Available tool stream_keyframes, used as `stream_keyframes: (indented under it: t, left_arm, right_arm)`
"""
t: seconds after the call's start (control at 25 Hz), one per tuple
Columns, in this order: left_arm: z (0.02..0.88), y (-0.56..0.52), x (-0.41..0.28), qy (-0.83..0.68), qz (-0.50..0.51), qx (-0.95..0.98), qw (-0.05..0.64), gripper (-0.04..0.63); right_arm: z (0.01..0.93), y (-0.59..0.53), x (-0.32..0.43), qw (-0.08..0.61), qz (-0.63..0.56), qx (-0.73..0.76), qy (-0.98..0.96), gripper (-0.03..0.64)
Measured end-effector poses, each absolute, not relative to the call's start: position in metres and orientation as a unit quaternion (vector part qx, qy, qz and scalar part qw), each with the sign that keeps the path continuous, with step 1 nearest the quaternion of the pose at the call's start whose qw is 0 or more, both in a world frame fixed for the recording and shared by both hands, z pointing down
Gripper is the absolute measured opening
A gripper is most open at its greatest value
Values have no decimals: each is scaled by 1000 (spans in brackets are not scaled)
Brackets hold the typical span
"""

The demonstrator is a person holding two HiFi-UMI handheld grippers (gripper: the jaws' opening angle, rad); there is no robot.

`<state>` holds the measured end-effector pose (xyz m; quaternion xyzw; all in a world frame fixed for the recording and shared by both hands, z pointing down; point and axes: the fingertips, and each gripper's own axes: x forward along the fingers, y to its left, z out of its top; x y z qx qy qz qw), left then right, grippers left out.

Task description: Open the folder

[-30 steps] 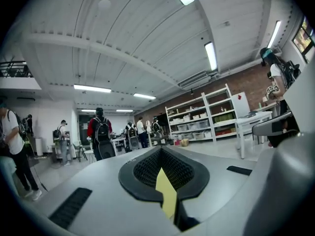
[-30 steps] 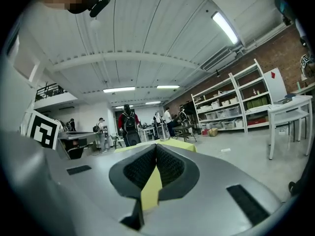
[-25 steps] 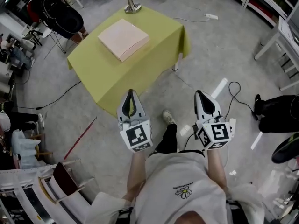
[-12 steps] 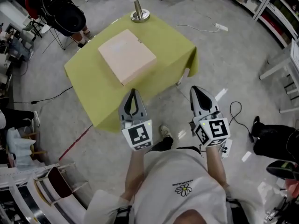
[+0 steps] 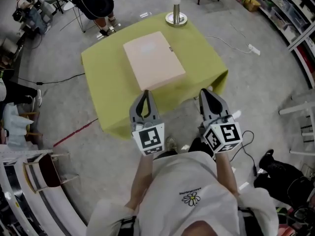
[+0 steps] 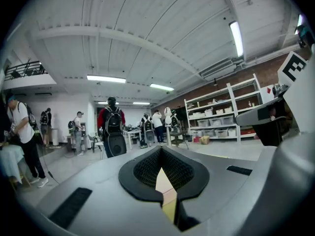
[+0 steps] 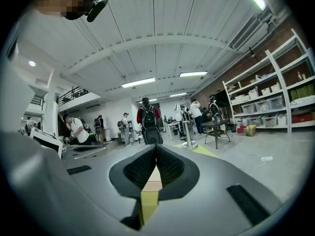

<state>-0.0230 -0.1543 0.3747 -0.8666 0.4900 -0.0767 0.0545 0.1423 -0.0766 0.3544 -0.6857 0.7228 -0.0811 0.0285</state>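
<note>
Firstly, at the left of the head view we note a red line (image 5: 74, 133) on the grey floor and a black cable (image 5: 54, 78) running to the table (image 5: 106, 82), which carries a yellow-green cloth. Behind the table's far left corner, a person with a black backpack (image 5: 96, 1) stands on the floor.

The folder (image 5: 153, 60) lies shut and flat near the middle of the table, pale pink, with one short edge towards us. It is touching nothing but the cloth.

The left gripper (image 5: 144, 93) is held level with its tip at the folder's near edge as seen from above; we cannot tell its height above the table. In the left gripper view its jaws are pressed together with nothing between them (image 6: 160, 149); a sliver of folder and cloth shows through the slot behind the tips.

A lamp base (image 5: 176, 17) stands at the table's far edge, well apart from the folder.

The right gripper (image 5: 204, 91) sits over the table's near right edge, beside the folder. Its jaws are likewise pressed together and empty (image 7: 155, 146).

A white power strip (image 5: 254, 49) lies on the floor at the right.
</note>
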Motion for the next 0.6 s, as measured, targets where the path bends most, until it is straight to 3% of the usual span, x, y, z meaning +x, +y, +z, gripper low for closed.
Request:
stream_keyframes:
  t: [0.6]
  left_arm:
    - [429, -183, -4, 597, -198, -773, 77, 14]
  right_arm:
    - [354, -177, 153, 35, -117, -527, 841, 9]
